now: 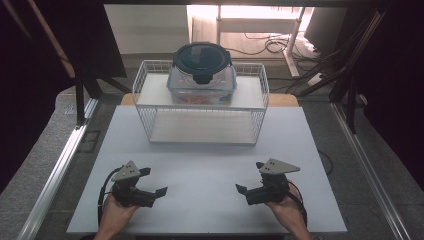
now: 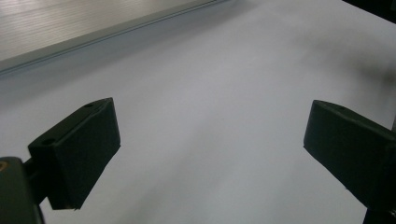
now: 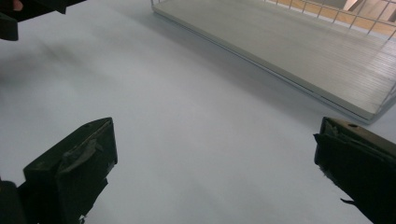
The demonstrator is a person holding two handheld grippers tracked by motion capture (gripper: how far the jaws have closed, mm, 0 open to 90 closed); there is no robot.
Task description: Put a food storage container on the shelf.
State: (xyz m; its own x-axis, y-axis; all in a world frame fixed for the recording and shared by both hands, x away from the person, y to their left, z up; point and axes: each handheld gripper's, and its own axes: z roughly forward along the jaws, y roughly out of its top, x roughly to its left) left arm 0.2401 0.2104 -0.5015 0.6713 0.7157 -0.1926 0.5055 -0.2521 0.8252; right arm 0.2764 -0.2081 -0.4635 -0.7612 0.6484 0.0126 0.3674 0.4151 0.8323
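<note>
Start of reach for container [image 1: 202,72] atop wire rack [image 1: 145,80]. Both claws, left [image 1: 154,182] and right [image 1: 250,176], spread, empty, well short of rack. Next: forward, up.

The white table [image 1: 210,175] is seen from above and behind in the high view, facing twelve o'clock and downward, from well off. The left gripper view is set close over the table [image 2: 210,93], aimed toward two o'clock. The right gripper view, equally low, is aimed toward ten o'clock; the wire rack [image 3: 299,46] is shared with the high view [image 1: 150,85].
</note>
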